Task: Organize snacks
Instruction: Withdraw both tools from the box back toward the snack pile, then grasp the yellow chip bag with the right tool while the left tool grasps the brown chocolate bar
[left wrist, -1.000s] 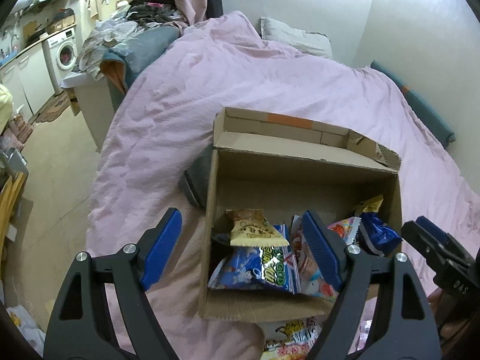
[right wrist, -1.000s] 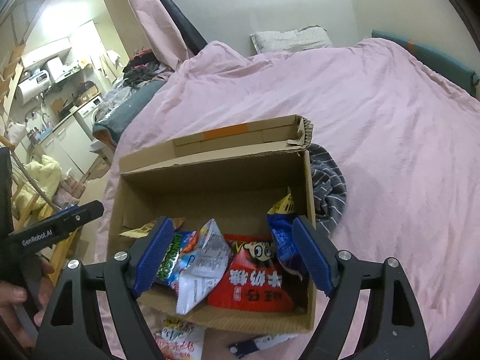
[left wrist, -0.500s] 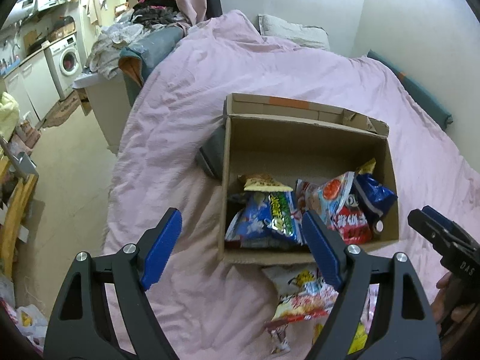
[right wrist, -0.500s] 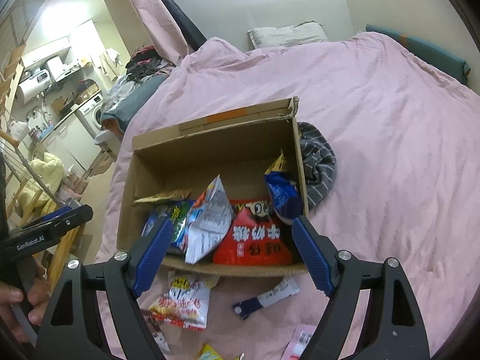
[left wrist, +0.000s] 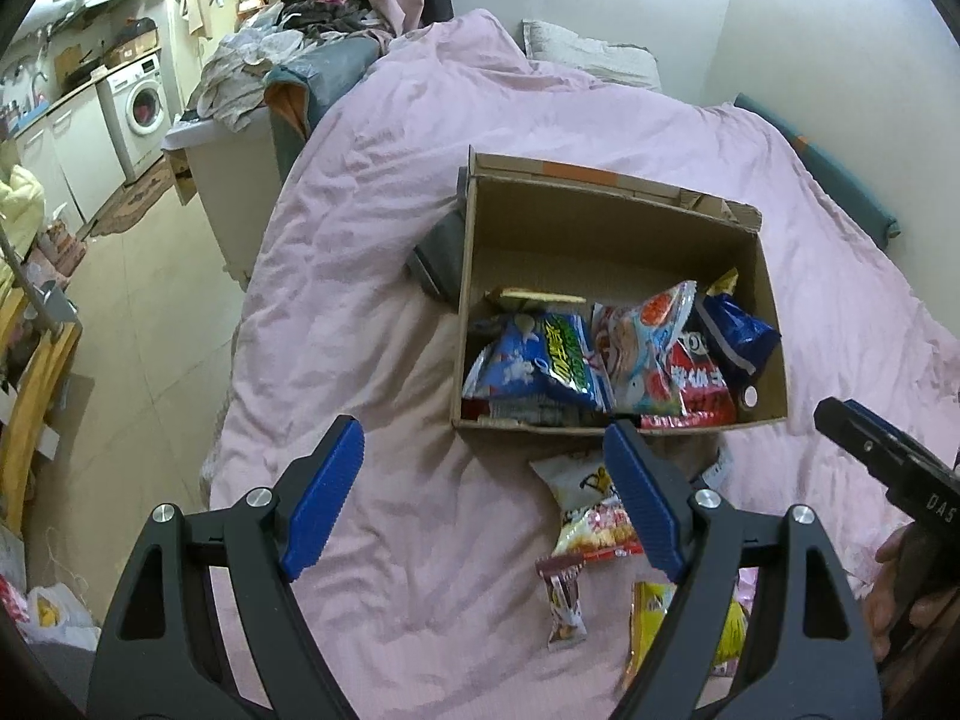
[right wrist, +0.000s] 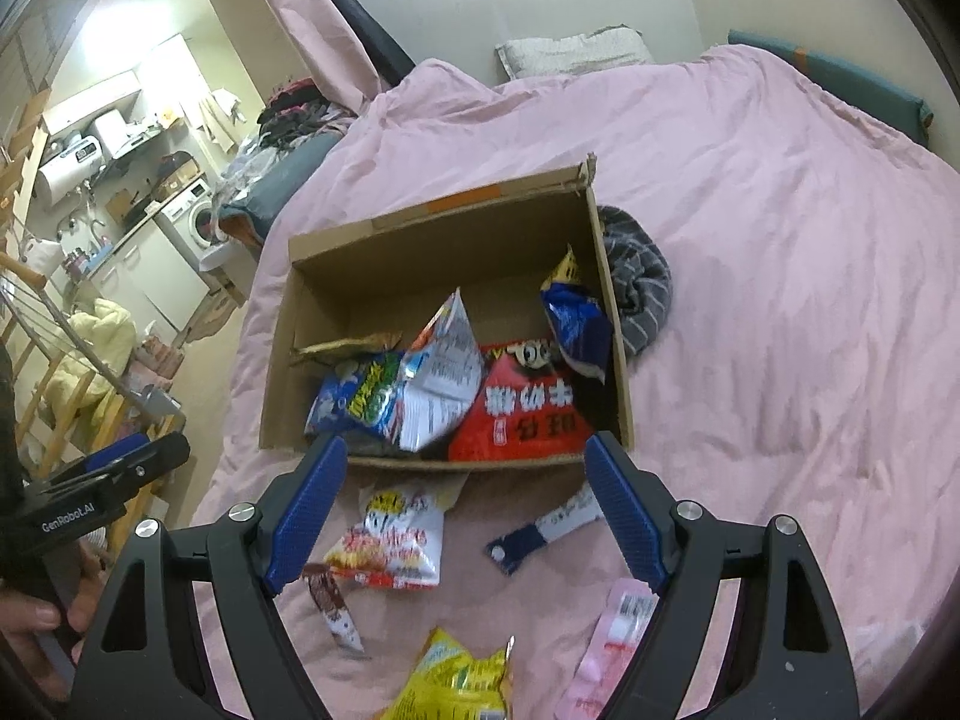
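On my left, the left gripper (left wrist: 483,501) gapes wide, empty. The cardboard box (right wrist: 432,228), long axis running left-right, opens upward on the pink duvet (right wrist: 780,240), snack bags (right wrist: 522,414) inside. My right gripper (right wrist: 465,507) likewise gapes, empty. Kitchen units far left.

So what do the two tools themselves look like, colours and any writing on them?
Both are matte black frames with triangular cutouts and silver screw heads. Each left tool and right tool ends in two fingers faced with ribbed blue pads. White lettering reads "GenRobot.AI" on the left tool's side and "DAS" on the right's. No cables or sleeves show.
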A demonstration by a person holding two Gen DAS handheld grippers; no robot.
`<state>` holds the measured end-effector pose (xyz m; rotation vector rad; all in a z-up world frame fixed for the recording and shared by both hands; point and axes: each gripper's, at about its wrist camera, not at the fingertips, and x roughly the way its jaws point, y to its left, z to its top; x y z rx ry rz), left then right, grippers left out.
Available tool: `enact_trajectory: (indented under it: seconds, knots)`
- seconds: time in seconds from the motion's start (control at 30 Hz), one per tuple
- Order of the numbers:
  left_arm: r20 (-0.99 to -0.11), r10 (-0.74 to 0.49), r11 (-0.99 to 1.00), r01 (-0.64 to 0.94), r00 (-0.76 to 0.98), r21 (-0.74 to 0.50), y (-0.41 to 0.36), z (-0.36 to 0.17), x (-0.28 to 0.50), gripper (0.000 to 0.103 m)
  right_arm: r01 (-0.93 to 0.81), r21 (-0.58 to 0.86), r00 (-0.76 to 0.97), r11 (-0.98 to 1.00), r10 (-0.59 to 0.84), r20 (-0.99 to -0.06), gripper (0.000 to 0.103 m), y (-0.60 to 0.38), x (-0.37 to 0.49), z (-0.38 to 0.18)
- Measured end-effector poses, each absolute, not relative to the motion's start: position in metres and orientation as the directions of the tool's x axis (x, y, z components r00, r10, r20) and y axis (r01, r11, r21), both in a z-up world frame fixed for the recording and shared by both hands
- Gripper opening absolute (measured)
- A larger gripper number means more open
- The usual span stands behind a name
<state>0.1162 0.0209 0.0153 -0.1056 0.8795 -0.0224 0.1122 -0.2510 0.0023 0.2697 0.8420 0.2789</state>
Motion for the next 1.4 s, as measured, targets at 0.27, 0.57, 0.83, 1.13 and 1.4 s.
enact_trajectory:
  seconds: [0.27,0.57,0.83,1.13,1.4]
  knots:
    - [-0.782,-0.072,0.994,-0.015,0.618,-0.104,0.015,0.004,0.101,0.080,-0.135,0.351,0.604,0.927,0.358,-0.712,0.084,-0.246,0.087,-0.003]
    - [-0.802,-0.084,0.989,-0.048,0.592,-0.139,0.023,-0.010,0.097,0.080,-0.041,0.434,0.527,0.900,0.389,-0.756,0.084,-0.269,0.084,-0.035]
    - [-0.818,-0.083,0.985,-0.076,0.570,-0.153,0.032,-0.016,0.098,0.080,0.001,0.479,0.296,0.878,0.457,-0.839,0.084,-0.262,0.092,-0.080]
    - [-0.835,-0.080,0.985,-0.087,0.544,-0.150,0.041,-0.024,0.097,0.080,-0.137,0.360,0.051,0.923,0.370,-0.928,0.084,-0.204,0.084,-0.121]
    - [-0.854,-0.058,0.984,-0.116,0.518,-0.136,0.051,-0.033,0.095,0.080,-0.220,0.313,0.108,0.924,0.342,-0.933,0.054,-0.189,0.079,-0.111]
